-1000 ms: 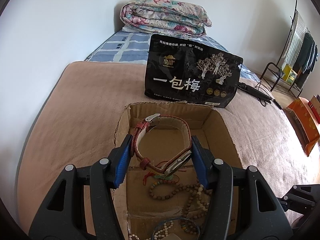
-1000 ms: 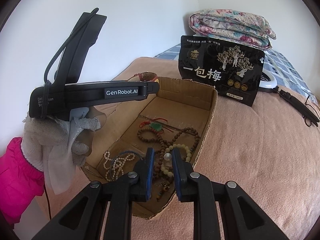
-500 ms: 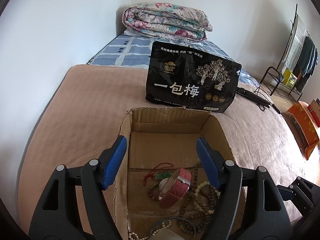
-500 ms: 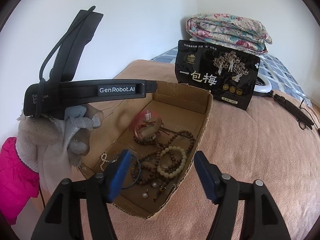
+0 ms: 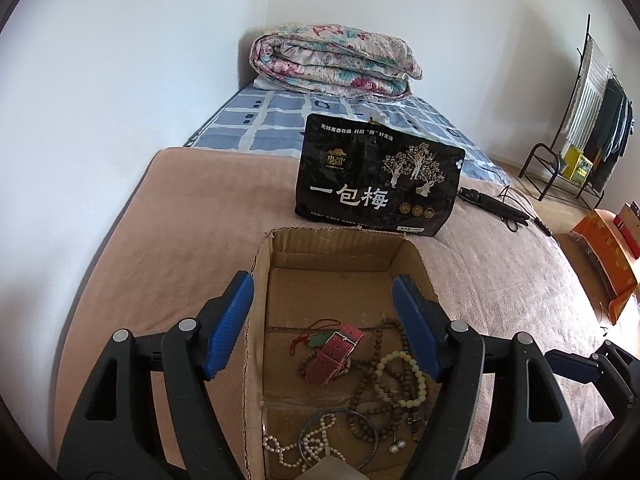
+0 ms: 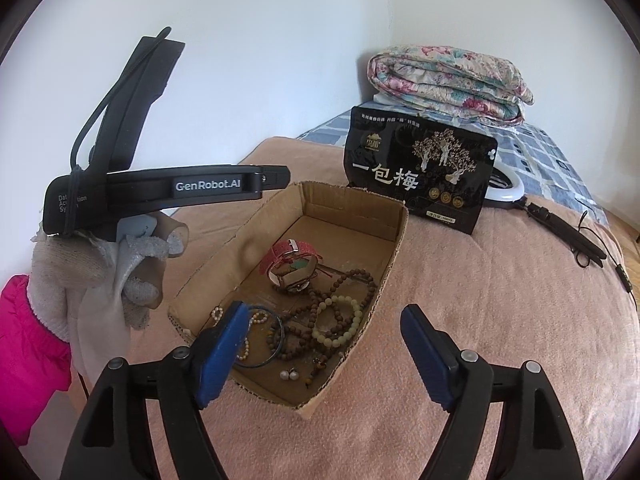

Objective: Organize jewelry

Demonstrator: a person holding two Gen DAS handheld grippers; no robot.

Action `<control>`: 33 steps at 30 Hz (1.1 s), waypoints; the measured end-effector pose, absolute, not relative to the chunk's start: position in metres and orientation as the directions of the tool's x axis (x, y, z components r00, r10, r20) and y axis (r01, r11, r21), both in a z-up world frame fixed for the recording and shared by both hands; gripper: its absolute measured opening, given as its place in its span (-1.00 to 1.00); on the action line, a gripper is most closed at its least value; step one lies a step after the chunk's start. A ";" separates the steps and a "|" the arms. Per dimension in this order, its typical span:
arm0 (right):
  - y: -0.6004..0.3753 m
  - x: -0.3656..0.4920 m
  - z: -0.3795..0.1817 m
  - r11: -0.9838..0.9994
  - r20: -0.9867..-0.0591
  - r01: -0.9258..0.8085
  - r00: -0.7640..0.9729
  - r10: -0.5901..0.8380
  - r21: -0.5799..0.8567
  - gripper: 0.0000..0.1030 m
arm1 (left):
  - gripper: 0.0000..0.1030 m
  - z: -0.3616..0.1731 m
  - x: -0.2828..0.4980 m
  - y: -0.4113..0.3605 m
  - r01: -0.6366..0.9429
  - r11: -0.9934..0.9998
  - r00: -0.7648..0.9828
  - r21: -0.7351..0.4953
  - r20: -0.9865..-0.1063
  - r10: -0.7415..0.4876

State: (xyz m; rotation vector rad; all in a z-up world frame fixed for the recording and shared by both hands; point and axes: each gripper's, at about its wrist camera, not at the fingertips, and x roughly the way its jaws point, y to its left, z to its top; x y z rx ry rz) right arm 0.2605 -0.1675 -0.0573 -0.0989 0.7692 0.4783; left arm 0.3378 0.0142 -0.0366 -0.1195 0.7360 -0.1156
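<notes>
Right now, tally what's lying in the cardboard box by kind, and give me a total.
Watch: 1, red strap
Bead strings and bracelets: cream 1, brown too tangled to count
Pearl strand: 1
Dark bangle: 1
Pearl earrings: 2
Green pendant on red cord: 1
Total in the cardboard box: at least 7, plus the brown strands.

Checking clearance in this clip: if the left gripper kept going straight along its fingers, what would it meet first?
Probably the cardboard box, its floor or far wall; the open left gripper points over the red watch. Depth is unclear.
</notes>
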 end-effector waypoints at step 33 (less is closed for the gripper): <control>-0.243 0.178 -0.009 0.945 -0.624 -0.322 0.726 0.289 0.063 1.00 | 0.65 0.023 0.150 -0.010 0.060 0.998 0.810 -0.037 -0.582 -0.070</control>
